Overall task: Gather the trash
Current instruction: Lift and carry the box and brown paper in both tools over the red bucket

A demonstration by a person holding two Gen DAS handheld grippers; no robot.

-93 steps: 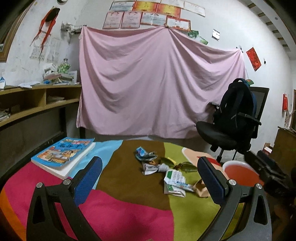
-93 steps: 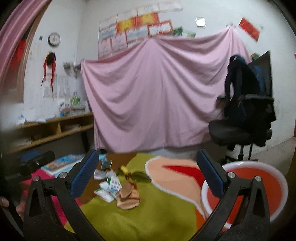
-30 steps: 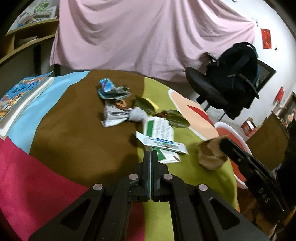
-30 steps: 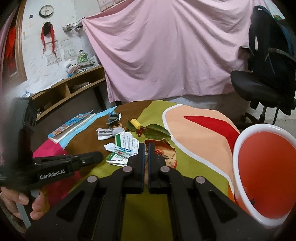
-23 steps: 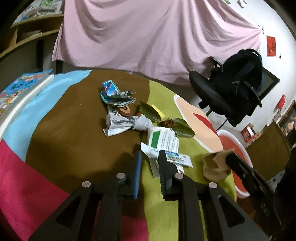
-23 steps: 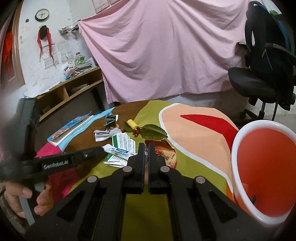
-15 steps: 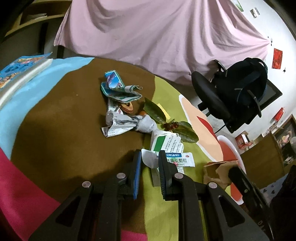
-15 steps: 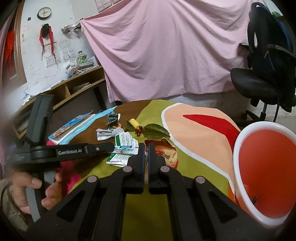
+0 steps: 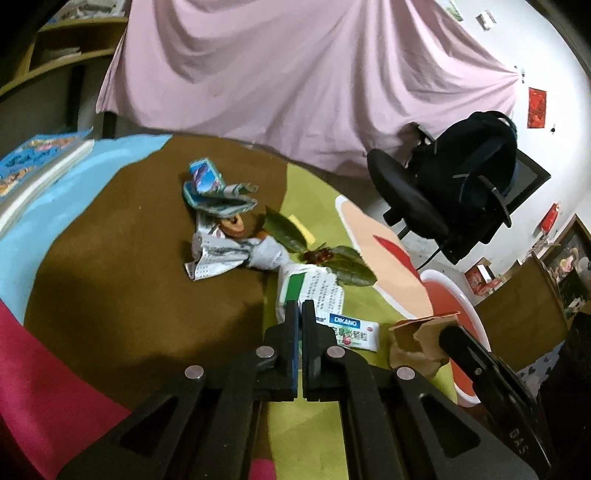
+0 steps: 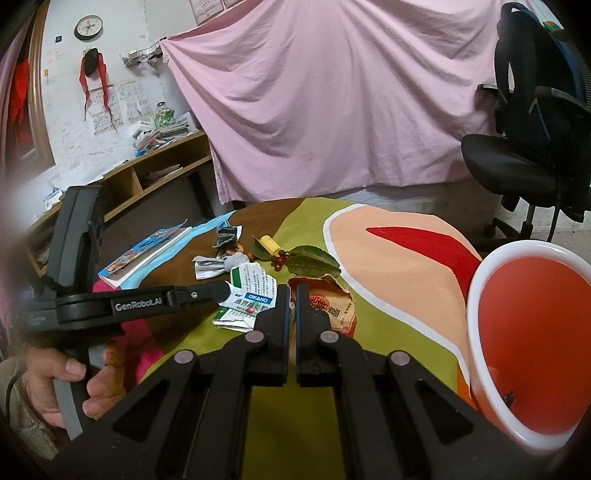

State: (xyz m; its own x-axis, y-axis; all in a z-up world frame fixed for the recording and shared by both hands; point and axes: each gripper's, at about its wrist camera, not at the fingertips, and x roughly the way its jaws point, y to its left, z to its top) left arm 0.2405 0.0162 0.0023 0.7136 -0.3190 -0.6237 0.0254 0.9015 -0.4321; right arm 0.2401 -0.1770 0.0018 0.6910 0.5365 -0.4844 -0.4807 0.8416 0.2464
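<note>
On the desk (image 10: 388, 258), our left tool (image 9: 300, 308) pinches a box (image 9: 352, 330), right tool (image 10: 292, 291) a wrapper (image 10: 332, 302); bin (image 10: 476, 295) nearly empty.

I seem to be in a lived-in home room; beyond my fingers hangs a pink sheet (image 10: 332, 110); a wall clock (image 10: 88, 27) and cluttered wooden shelves (image 10: 147, 173) stand left; an office chair (image 10: 524, 162) with a backpack (image 9: 476, 155) stands right.

Pink drape (image 9: 295, 85); red basin (image 10: 535, 343), white rim; green-white box (image 9: 314, 291); brown wrapper (image 10: 332, 304).
</note>
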